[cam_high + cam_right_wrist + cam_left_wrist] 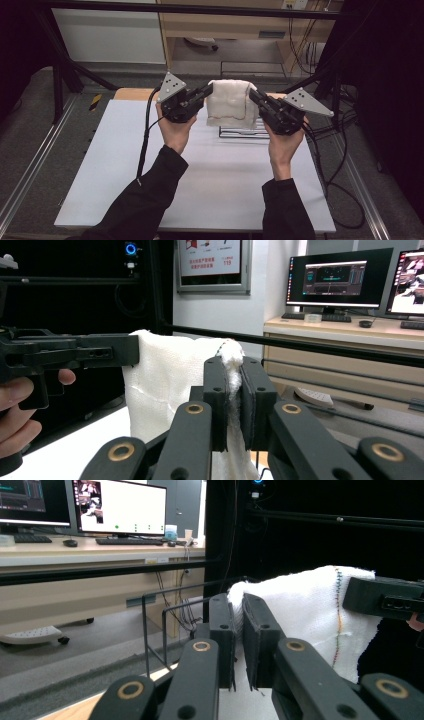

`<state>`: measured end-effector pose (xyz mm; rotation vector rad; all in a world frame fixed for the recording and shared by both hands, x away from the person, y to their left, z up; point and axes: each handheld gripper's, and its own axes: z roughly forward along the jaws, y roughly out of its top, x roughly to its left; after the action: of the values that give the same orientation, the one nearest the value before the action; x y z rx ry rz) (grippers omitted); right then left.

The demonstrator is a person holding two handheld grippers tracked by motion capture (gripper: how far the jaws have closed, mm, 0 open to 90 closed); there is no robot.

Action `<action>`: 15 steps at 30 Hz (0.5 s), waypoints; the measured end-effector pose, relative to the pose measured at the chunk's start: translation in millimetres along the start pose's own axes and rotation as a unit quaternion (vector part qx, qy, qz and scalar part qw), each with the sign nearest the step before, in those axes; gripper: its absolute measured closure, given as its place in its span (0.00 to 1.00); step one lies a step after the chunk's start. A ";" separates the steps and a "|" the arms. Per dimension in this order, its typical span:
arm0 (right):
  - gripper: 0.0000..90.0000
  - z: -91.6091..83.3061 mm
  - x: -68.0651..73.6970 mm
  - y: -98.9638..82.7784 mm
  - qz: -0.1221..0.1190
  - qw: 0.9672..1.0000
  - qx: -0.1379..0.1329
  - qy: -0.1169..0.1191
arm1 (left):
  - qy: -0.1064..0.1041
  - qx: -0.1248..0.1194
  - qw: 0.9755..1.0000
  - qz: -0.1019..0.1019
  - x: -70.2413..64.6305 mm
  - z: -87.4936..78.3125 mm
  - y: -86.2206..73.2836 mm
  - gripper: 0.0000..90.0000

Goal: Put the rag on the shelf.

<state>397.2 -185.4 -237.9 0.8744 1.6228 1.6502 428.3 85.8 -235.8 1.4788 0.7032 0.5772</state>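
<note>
Both hands are holding up grippers: left gripper [207, 92] and right gripper [254, 94] are clamping the towel [230, 102] between them.

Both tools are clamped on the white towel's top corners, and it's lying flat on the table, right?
Not flat. The left tool and right tool hold the white towel up by its top corners, so it hangs above the wire rack, as the high view shows.

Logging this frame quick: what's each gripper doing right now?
Left gripper: shut on the white towel's top corner.
Right gripper: shut on the towel's other top corner, holding it up above the wire rack.
</note>
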 end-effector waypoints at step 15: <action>0.92 0.9 -14.8 23.5 -0.007 1.000 -0.018 -0.019 | -0.003 -0.020 1.000 -0.004 -5.1 18.6 23.6 0.93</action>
<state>406.3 -197.5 -214.6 0.8697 1.5660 1.6396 440.2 70.0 -212.6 1.4405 0.6889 0.5772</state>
